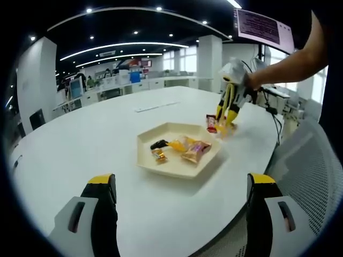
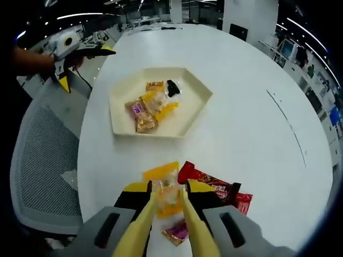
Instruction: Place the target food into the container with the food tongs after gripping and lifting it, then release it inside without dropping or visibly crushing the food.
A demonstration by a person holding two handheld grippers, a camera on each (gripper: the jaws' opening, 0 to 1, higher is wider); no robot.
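Right gripper holding yellow food tongs closed on a yellow snack packet near the table edge; left gripper fingers open.

Bright, even office light under strong fisheye bending

In the left gripper view, curved ceiling light strips and spot lamps across the top of the frame light the white worktop evenly, and windows at upper centre glow overexposed. The cream tray casts a soft shadow at its lower edge. In the right gripper view the worktop shines near glare; straight edges bow toward both frames' margins, and the mesh chair at left looks soft.
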